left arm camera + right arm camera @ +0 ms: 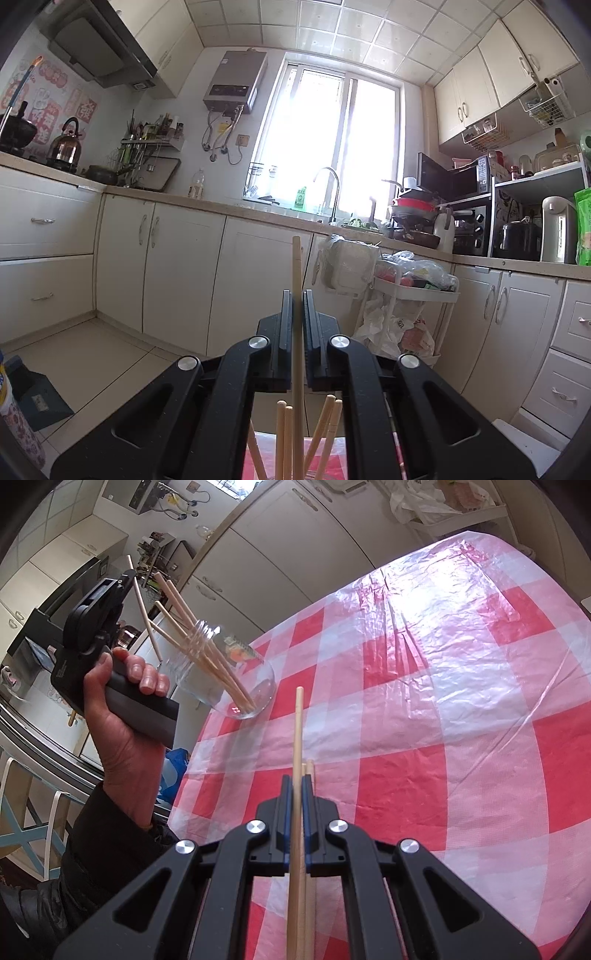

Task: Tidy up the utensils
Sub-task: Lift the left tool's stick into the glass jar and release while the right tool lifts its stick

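While the right gripper (pixel 295 779) stays out of it, clenched on one chopstick (pixel 297 738) low over the checked table (pixel 443 738) with what look like two more lying under it, the left gripper (pixel 295 295) does the work. It pinches an upright chopstick (pixel 296 266) just above the glass jar (pixel 221 675), already holding several. Judged from here, centre the lower tip over the mouth, lower straight, and release only once the tip is inside.
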A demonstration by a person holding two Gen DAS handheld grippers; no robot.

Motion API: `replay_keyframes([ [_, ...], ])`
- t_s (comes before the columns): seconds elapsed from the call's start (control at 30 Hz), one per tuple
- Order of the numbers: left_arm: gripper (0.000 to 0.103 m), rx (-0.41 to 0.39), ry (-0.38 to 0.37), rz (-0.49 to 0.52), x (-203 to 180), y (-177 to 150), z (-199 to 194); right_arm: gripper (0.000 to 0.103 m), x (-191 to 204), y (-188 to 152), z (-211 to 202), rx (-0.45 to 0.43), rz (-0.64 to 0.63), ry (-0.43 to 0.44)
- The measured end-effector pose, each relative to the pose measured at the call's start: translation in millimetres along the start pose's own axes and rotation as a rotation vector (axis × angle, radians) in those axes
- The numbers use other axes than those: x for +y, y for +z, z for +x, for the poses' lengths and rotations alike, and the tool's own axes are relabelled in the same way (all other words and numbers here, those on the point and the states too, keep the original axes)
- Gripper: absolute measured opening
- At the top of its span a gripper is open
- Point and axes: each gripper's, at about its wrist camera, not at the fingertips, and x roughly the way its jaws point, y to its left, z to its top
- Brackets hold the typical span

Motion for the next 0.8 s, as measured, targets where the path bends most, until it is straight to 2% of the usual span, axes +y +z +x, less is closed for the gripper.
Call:
replay_keyframes([
  [0.23,0.005,0.002,0.012,0.014,-2.0,-12.0,-2.6,0.006,0.2,0.3,0.2,-0.002,-0.002,-0.003],
  [0.47,0.005,0.043,0.006,0.025,1.2,-28.9,-8.8,0.006,1.2,1.8,-2.8,-0.009,-0.005,0.000],
  [0.63,0.005,0.103,-0.001,0.067,-0.3,-39.0,-19.7,0.006,2.2,4.3,-10.7,-0.039,-0.009,0.006],
  [0.8,0.006,0.198,-0.004,0.133,0.3,-51.4,-34.3,0.006,8.8,7.5,-25.1,-0.108,-0.032,0.047],
])
